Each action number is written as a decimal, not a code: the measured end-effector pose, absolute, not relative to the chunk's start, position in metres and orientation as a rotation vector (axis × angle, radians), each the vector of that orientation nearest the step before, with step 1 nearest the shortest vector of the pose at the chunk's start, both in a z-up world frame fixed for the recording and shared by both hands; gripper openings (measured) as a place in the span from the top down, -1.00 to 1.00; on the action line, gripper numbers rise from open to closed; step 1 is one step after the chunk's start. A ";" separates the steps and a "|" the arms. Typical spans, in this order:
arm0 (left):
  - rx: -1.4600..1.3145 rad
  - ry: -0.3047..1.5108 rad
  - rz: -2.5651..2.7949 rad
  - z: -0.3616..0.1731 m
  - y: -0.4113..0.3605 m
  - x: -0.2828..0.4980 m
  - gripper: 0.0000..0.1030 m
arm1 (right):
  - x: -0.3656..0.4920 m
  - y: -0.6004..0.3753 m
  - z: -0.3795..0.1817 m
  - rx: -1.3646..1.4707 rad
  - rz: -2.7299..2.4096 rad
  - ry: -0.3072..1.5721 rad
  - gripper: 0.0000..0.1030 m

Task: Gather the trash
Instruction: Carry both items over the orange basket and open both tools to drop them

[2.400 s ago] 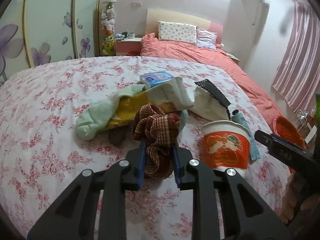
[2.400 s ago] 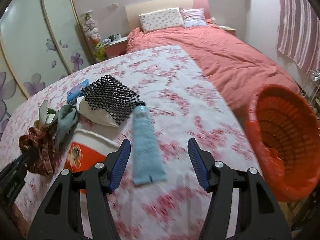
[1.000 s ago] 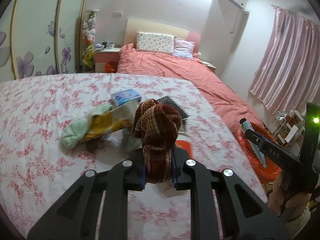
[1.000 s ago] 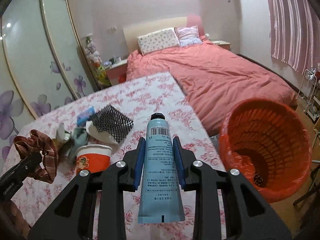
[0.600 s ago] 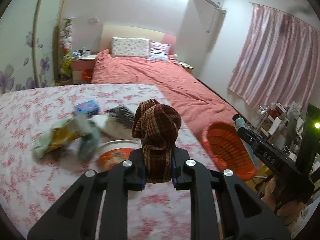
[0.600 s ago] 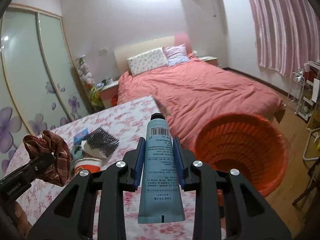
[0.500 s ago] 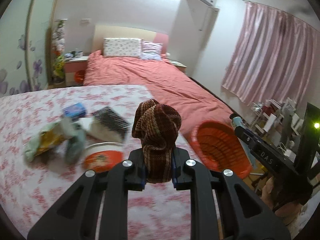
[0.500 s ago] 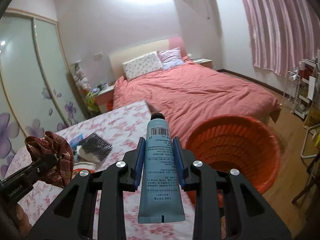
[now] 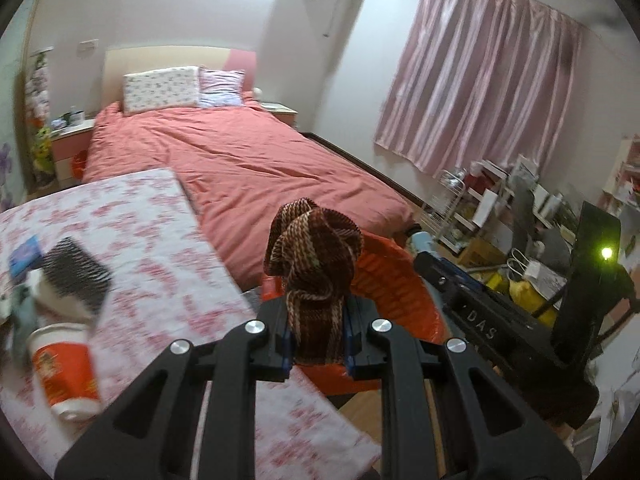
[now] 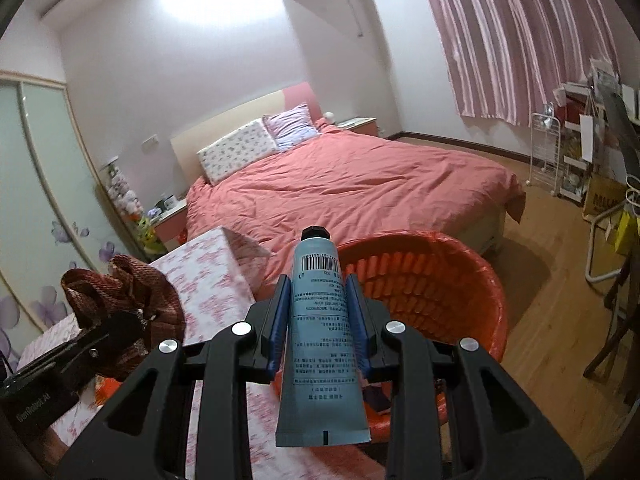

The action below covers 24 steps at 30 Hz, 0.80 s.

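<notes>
I'm in the carry step: my left gripper (image 9: pixel 316 342) has its jaws clamped on a brown striped cloth (image 9: pixel 314 256), and my right gripper (image 10: pixel 319 322) has its jaws clamped on a blue tube (image 10: pixel 320 320), both held up by the orange basket (image 10: pixel 452 280) on the floor just past the desk's (image 9: pixel 168 264) right edge. Next I'd judge each needs to hang over the basket's mouth before I part the jaws; a cup (image 9: pixel 64 368) and other litter wait on the desk.

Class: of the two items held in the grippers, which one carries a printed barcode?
The blue tube in the right gripper; the left gripper holds brown striped cloth.
</notes>
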<state>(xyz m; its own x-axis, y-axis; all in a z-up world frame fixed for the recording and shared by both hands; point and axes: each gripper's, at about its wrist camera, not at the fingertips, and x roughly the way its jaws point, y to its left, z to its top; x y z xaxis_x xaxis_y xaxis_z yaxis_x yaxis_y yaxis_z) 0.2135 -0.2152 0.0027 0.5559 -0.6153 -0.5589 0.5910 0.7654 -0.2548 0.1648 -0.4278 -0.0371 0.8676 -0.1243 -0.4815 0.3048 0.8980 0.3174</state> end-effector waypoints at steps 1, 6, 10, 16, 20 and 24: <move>-0.032 0.680 -0.725 0.000 -0.225 0.217 0.63 | 0.167 -0.433 -0.040 0.405 -0.237 0.470 0.44; -0.003 0.705 -0.757 -0.016 -0.259 0.235 0.63 | 0.175 -0.453 -0.051 0.447 -0.261 0.473 0.45; 0.008 0.755 -0.771 -0.033 -0.280 0.252 0.63 | 0.181 -0.466 -0.058 0.471 -0.277 0.479 0.44; 0.030 0.804 -0.758 -0.050 -0.300 0.268 0.43 | 0.189 -0.481 -0.067 0.501 -0.281 0.512 0.43; 0.024 0.812 -0.726 -0.055 -0.294 0.275 0.10 | 0.189 -0.485 -0.068 0.512 -0.296 0.525 0.19; 0.024 0.819 -0.682 -0.057 -0.278 0.278 0.06 | 0.182 -0.484 -0.066 0.506 -0.321 0.521 0.08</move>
